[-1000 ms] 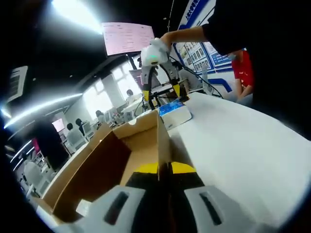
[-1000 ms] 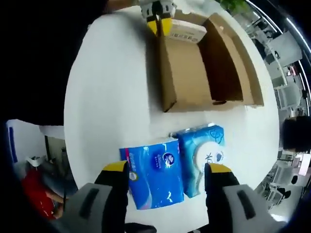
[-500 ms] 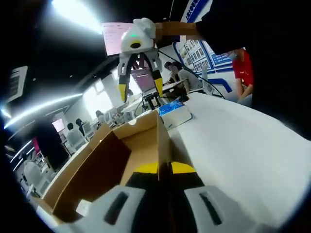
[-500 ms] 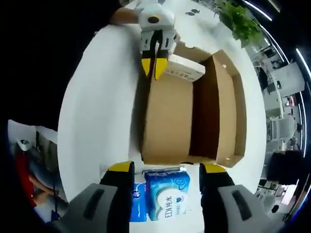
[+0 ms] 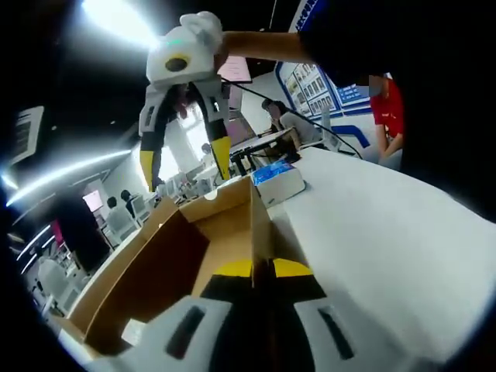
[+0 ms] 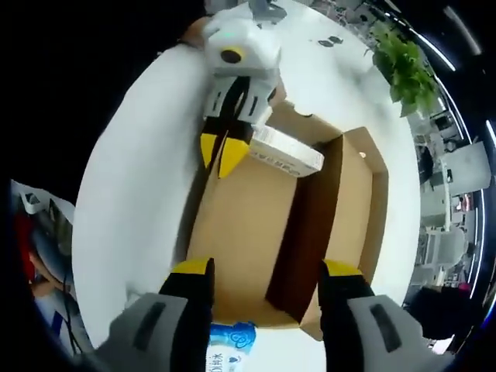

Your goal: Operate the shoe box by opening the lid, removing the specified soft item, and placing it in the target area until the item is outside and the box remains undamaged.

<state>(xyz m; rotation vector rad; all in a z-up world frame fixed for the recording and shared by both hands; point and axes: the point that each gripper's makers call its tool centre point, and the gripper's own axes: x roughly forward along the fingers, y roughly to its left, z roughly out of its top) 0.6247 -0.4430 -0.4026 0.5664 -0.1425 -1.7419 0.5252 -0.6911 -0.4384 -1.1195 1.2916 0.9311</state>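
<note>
The brown cardboard shoe box lies open on a white table. My left gripper is shut on the top edge of the box's side wall. In the right gripper view that gripper pinches the wall next to a white flat pack lying inside the box. My right gripper is open with nothing between its jaws and hangs above the box interior. In the left gripper view it hovers open over the far end of the box. A blue tissue pack lies on the table beyond the box.
The box's lid stands open along the far side. A corner of a blue tissue pack shows just outside the box's near end. A green plant sits past the white table. A person in red stands by the table.
My right gripper, still open, has lifted away from the two blue tissue packs and come over the open box, toward the left gripper. The left gripper and the box have stayed put.
</note>
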